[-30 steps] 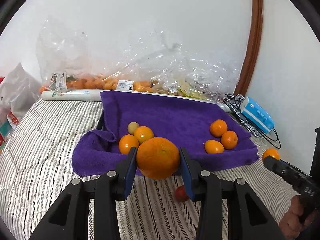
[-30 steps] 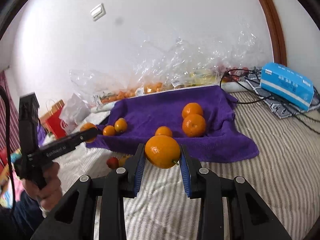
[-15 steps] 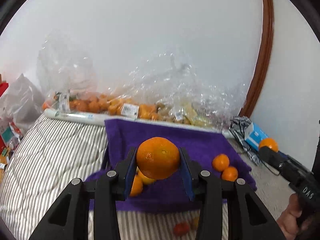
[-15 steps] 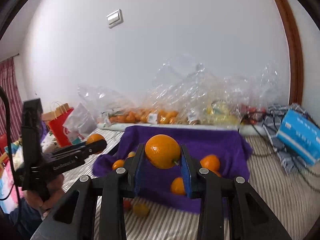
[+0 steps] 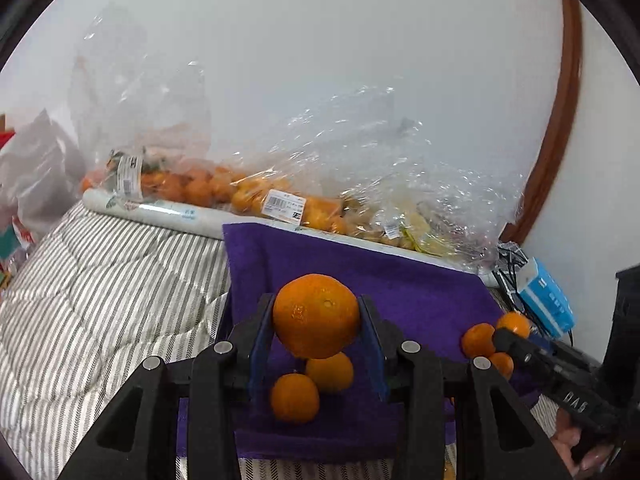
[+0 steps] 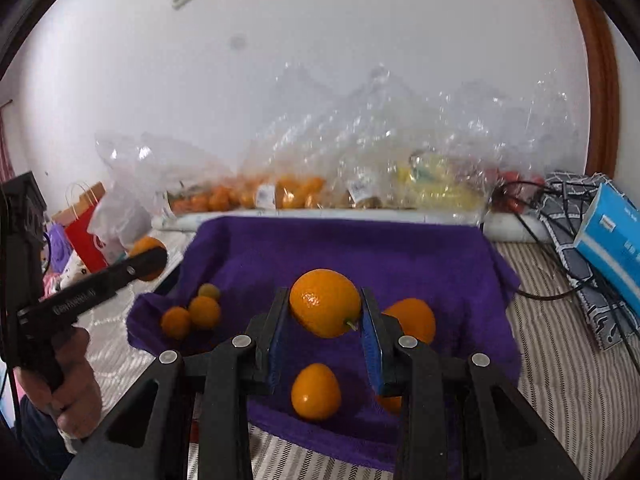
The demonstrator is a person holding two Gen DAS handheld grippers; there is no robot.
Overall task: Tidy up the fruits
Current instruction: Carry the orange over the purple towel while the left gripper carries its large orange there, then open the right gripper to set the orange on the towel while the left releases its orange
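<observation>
My left claw (image 5: 316,334) is clamped on a big orange (image 5: 316,316), held above the left pile (image 5: 312,386) on the purple towel (image 5: 400,296), where I count two oranges. My right claw (image 6: 325,322) grips another orange (image 6: 325,303) over the right pile (image 6: 412,318), with at least two there. I judge the sorting well along: both held fruits want setting down, and the bags (image 6: 360,184) behind hold plenty more
</observation>
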